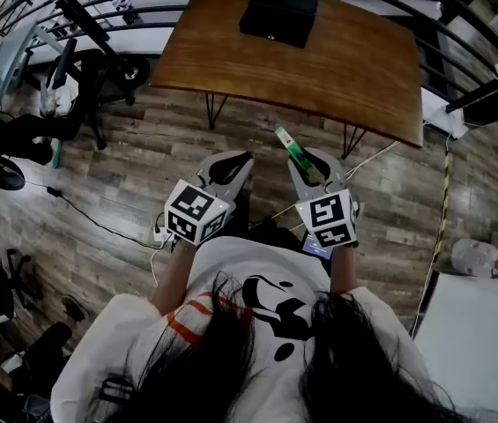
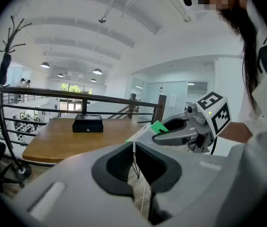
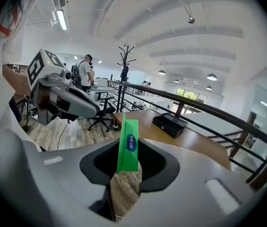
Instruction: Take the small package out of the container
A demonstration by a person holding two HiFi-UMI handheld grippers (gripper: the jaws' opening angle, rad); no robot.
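Green package (image 3: 127,145), black container (image 1: 277,14), brown table (image 1: 345,69)

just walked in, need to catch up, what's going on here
A person holds a gripper in each hand, standing back from the brown wooden table. The right gripper has its fingers shut on a small flat green package, held in the air. The left gripper is shut and empty. The black box sits on the table, apart from both.

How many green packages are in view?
1. The green package is clamped in the right gripper, off the wooden table. The black box there may hide more.
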